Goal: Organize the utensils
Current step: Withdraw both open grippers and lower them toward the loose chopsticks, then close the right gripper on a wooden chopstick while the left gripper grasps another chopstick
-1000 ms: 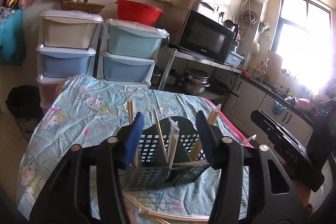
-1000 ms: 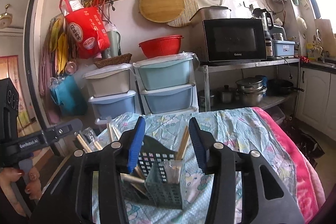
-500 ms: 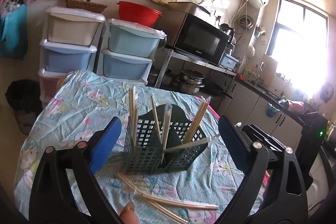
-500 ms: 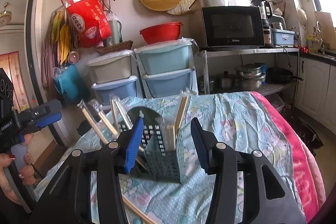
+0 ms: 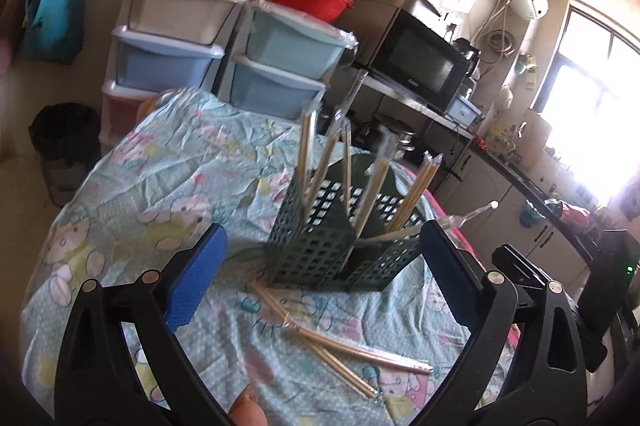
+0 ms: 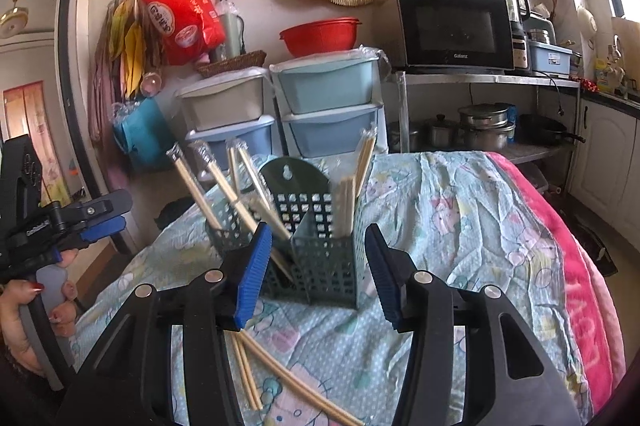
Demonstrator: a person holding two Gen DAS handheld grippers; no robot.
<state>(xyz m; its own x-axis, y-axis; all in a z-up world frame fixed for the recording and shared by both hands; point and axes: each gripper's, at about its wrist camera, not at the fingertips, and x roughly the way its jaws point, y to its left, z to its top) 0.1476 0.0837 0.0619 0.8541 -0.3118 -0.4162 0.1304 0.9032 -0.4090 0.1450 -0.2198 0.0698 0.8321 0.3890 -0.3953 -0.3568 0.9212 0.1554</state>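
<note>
Nearest: loose wrapped chopsticks (image 5: 340,342) lie crossed on the tablecloth (image 5: 160,194), just before the green holder (image 5: 340,246). Left gripper (image 5: 320,274) has just been opening; its jaws stand wide, nothing between them. Right gripper (image 6: 316,274) jaws are part open and empty, the holder's corner just beyond. The sticks look light, stiff, slick in film; pinch mid-length. More stand upright in the holder's compartments.

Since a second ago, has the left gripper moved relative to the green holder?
Yes. The left gripper has pulled back from the holder: its jaws, then straddling the holder, have just been opening and now stand wide on the near side, with loose chopsticks between them.
</note>
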